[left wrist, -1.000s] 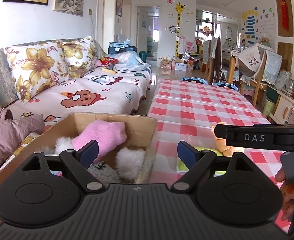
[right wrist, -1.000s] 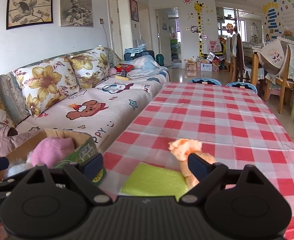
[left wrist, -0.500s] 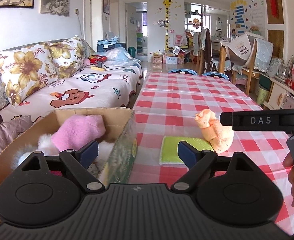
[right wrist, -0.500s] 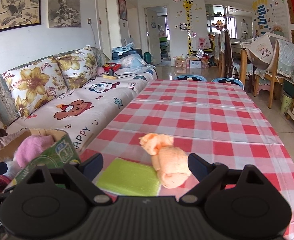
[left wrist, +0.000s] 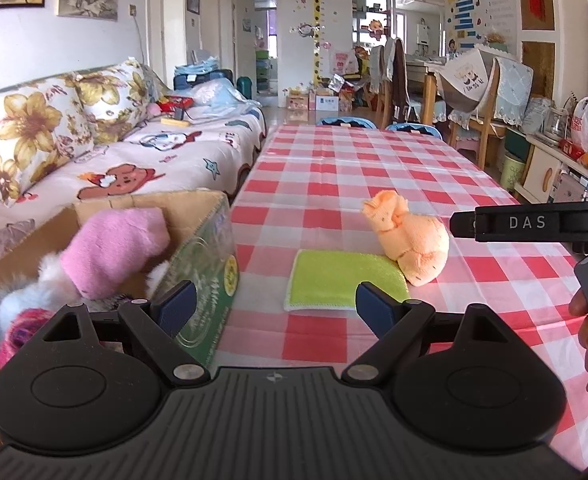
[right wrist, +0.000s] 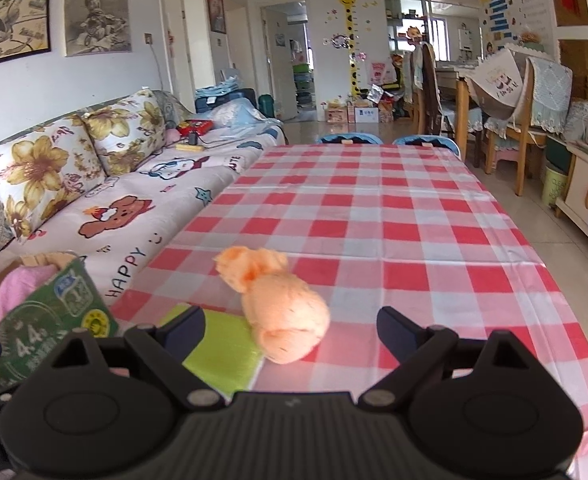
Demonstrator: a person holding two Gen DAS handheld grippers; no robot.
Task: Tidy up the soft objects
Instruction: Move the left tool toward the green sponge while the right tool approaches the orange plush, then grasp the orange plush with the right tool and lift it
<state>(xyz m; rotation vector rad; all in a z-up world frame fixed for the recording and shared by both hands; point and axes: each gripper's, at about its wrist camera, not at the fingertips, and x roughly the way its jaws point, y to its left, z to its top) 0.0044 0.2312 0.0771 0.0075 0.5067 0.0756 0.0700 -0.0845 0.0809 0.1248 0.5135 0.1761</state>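
Right gripper (right wrist: 290,330): fingers spread wide, nothing held; the orange plush toy (right wrist: 280,306) sits on the cloth in the gap ahead of them, touching neither.
Left gripper (left wrist: 272,306): fingers wide apart, empty, above the near table edge, between box and cloth.
Green cloth (left wrist: 344,278): flat on the checked table (left wrist: 354,184), its right edge touching the toy.
Cardboard box (left wrist: 198,264): at the table's left edge beside the sofa (left wrist: 142,160), open-topped, a pink plush (left wrist: 110,250) and white fluffy pieces inside.
Open room: the checked surface behind the toy is bare to the far edge; chairs (right wrist: 438,142) stand beyond.
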